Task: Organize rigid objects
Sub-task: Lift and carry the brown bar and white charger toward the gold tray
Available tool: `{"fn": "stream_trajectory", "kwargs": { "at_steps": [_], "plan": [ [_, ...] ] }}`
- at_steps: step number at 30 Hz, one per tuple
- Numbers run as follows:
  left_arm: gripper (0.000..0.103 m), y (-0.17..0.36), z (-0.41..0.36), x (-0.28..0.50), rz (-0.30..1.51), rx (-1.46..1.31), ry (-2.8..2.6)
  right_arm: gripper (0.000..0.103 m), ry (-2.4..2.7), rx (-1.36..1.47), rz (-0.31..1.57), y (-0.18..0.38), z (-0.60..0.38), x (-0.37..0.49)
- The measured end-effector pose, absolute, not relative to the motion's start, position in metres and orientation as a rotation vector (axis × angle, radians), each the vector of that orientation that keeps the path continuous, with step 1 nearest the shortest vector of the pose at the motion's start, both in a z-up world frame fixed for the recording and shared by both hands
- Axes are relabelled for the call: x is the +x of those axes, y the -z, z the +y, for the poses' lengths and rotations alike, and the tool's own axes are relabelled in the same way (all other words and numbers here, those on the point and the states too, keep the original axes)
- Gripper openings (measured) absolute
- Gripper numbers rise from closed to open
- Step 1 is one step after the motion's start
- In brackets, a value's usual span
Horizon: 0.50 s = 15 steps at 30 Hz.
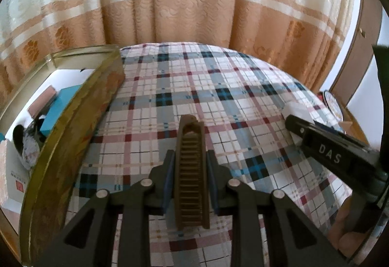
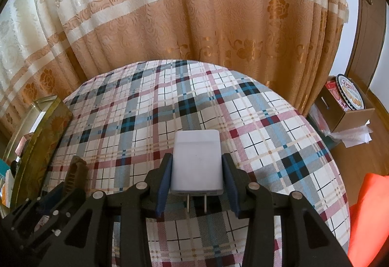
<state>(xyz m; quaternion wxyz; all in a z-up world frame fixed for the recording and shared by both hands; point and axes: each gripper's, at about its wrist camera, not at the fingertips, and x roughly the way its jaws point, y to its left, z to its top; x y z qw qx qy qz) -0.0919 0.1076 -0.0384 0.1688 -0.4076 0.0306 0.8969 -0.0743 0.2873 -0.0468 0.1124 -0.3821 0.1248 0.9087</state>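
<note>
Both grippers were loaded above the plaid-covered table (image 1: 243,87). The left gripper (image 1: 190,182) had its jaws closed on a brown hair clip (image 1: 192,169), held lengthwise between the blue pads with its row of teeth facing the camera and its tip pointing away. The right gripper (image 2: 197,174) was clamped on a white plug-in charger (image 2: 196,160), pads pressing its 2 flat sides, the 2 metal prongs pointing back toward the wrist.

The step in hand looked like carrying these 2 items to the gold-rimmed tin box (image 1: 73,121) standing open at the left edge of the table. To do it well, each piece should probably be lifted clear of the tin's wall before lowering, and only 1 hand should enter at a time, since the grippers sat close together. The clip, nearer the tin, seemed the sensible first drop. The jaws should open only once the piece is low inside, so it does not bounce off what already lies there: a teal box (image 1: 60,106), a pinkish block (image 1: 42,103) and a dark rounded item I could not identify.

The clip was slim, ridged and hard plastic; the charger was a smooth, rounded-cornered block, likely slippery under a light grip.
</note>
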Motion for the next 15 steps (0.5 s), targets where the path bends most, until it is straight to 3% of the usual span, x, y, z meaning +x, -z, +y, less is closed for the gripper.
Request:
{"fn": "stream_trajectory", "kwargs": {
  "at_steps": [15],
  "plan": [
    [0.024, 0.033, 0.096, -0.086, 0.031, -1.114, -2.583, 0.043, -2.703, -1.026, 0.319, 0.036, 0.279, -0.066]
  ]
}}
